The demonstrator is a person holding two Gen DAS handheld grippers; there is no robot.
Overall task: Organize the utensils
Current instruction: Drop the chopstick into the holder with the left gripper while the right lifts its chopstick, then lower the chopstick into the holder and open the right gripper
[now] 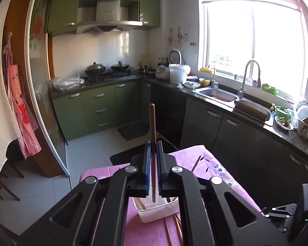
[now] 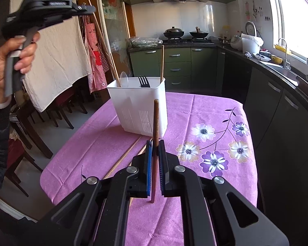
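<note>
Right wrist only: fork (image 2: 143, 81) in holder (image 2: 137, 108).

The right tool (image 2: 155, 149) is clamped on a brown chopstick (image 2: 155, 123), held upright above the purple-clothed worktop (image 2: 195, 110). Just beyond it stands a white utensil holder (image 2: 136, 106).

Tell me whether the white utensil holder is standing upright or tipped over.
Upright. In the right wrist view the white utensil holder stands on its base on the purple tablecloth, open top upward, with a black fork and chopsticks sticking out.
</note>
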